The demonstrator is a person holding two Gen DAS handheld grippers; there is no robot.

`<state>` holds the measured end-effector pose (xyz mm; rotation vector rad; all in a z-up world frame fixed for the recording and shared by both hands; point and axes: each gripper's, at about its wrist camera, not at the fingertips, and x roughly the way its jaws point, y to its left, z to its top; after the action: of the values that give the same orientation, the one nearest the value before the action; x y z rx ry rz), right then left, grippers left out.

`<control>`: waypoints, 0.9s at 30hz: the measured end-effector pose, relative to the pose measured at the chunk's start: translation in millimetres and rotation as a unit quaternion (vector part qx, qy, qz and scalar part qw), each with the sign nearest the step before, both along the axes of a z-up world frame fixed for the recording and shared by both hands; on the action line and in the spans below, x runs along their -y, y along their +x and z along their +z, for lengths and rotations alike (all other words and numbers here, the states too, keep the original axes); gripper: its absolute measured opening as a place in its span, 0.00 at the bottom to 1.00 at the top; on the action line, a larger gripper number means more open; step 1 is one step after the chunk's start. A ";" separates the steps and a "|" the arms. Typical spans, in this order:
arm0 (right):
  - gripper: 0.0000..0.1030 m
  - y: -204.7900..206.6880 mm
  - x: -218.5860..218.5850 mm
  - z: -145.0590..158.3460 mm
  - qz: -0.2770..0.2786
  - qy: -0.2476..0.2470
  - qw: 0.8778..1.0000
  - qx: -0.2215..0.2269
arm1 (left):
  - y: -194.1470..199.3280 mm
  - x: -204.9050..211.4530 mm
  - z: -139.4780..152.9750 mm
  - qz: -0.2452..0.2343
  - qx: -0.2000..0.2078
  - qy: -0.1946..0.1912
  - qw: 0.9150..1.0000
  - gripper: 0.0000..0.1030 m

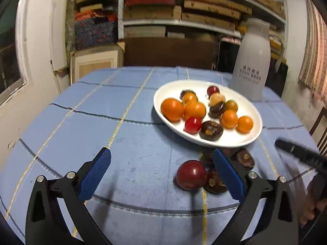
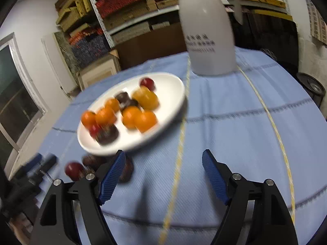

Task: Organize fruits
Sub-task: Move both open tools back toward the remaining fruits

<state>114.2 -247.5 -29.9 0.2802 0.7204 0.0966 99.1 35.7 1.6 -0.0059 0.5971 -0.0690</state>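
Two wrist views of one blue checked tablecloth (image 1: pixel 126 143). Left-wrist view, sharp: the left gripper (image 1: pixel 162 164) hangs above the cloth with its blue-padded jaws spread wide and nothing between them. A white oval plate (image 1: pixel 235 140) lies ahead and to the right, holding orange fruits (image 1: pixel 172 109), two small red fruits (image 1: pixel 192 125) and several dark brown ones (image 1: pixel 211 130). Off the plate, on the cloth just in front of its near rim, sits a larger red fruit (image 1: pixel 191 174), touching a cluster of dark brown fruits (image 1: pixel 214 180) that the right-hand finger of this gripper partly hides. A white bottle (image 1: pixel 252 61) with dark print stands behind the plate, and shelves (image 1: pixel 179 22) of stacked flat goods fill the background. One black finger of the right gripper (image 1: pixel 300 155) enters at the right edge.

Right-wrist view, motion-blurred: the right gripper (image 2: pixel 163 170) is likewise wide open and holds nothing, over bare cloth. Here the plate (image 2: pixel 171 85) appears to the left and the bottle (image 2: pixel 206 32) looms straight ahead. The loose red fruit (image 2: pixel 74 170) and brown fruits (image 2: pixel 92 161) show at lower left, beside this gripper's left-hand finger, with the left gripper (image 2: pixel 38 167) a dark blur beyond them. Only this view shows a window (image 2: pixel 14 106) at far left and a dark round object (image 2: pixel 312 87) at far right.
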 end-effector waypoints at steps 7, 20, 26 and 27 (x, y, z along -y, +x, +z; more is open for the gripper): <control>0.81 -5.9 -5.5 1.2 0.023 0.021 1.000 -0.007 | -32.2 5.4 14.4 0.015 0.052 0.018 0.998 0.95; 0.86 -22.4 -50.8 2.2 0.086 -0.050 0.995 0.002 | -40.7 19.2 22.6 -0.005 0.057 0.040 0.998 0.96; 0.86 -22.2 -53.8 -1.3 0.091 -0.055 0.994 -0.008 | -46.4 28.2 22.4 -0.015 0.063 0.058 0.996 0.96; 0.86 -22.3 -53.9 -1.3 0.091 -0.055 0.994 -0.008 | -46.9 29.3 22.2 -0.016 0.064 0.061 0.996 0.96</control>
<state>91.9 -193.6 -31.2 0.1100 0.7634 0.2273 52.2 6.4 23.8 0.1252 0.4717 -0.0632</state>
